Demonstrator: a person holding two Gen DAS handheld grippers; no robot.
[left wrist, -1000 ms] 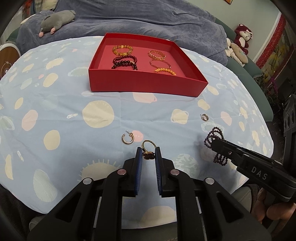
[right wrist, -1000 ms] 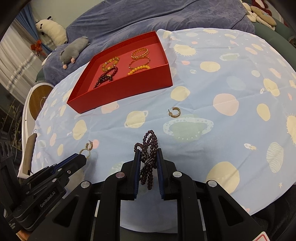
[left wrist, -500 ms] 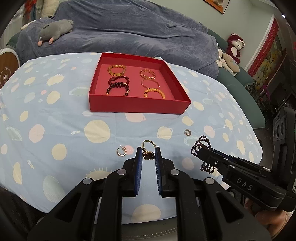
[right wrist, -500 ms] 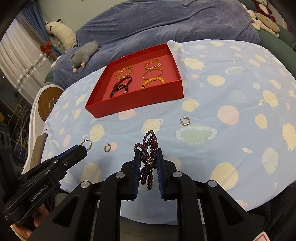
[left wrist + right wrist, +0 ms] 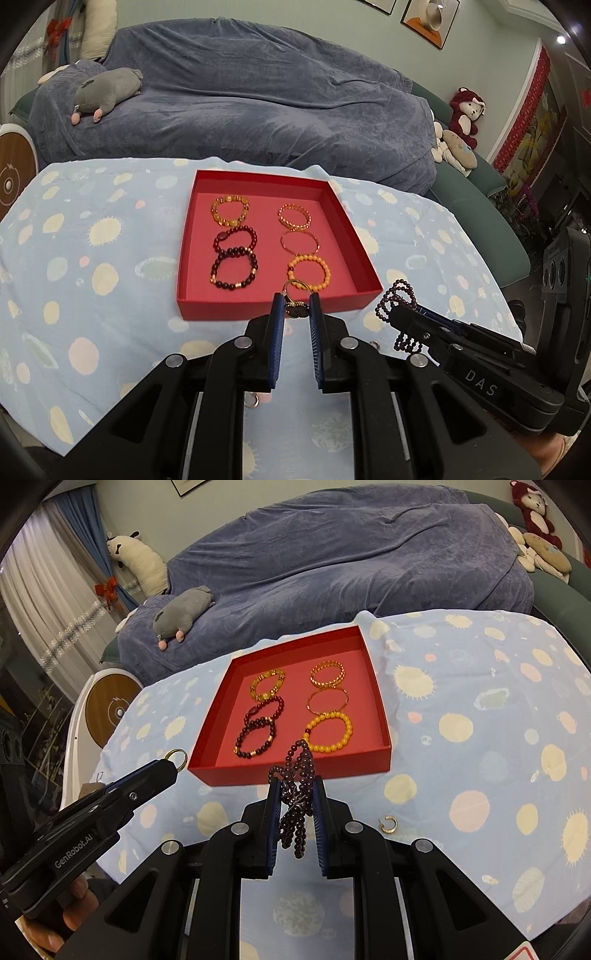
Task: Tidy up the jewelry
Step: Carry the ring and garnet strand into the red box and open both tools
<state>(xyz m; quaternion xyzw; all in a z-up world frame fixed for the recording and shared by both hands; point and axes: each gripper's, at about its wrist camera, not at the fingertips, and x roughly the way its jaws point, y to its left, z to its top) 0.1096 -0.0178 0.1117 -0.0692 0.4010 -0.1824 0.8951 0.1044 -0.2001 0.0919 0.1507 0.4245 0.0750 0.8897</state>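
left tongs point(image 5: 296, 310): clamped on gold ring point(image 5: 296, 287) | right tongs point(image 5: 296, 794): clamped on dark bead string point(image 5: 295, 801) | red box point(image 5: 354, 236): six bracelets; on tabletop point(image 5: 92, 295)

Seven bracelets point(image 5: 330, 732), one ring point(image 5: 295, 300), one tray point(image 5: 229, 309)

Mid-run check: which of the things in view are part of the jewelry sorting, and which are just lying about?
Job:
- red tray with six bracelets
- gold ring in left claw
- dark beaded bracelet in right claw
- gold hoop earring on tablecloth

Lying about:
- grey plush
- red plush
- covered sofa
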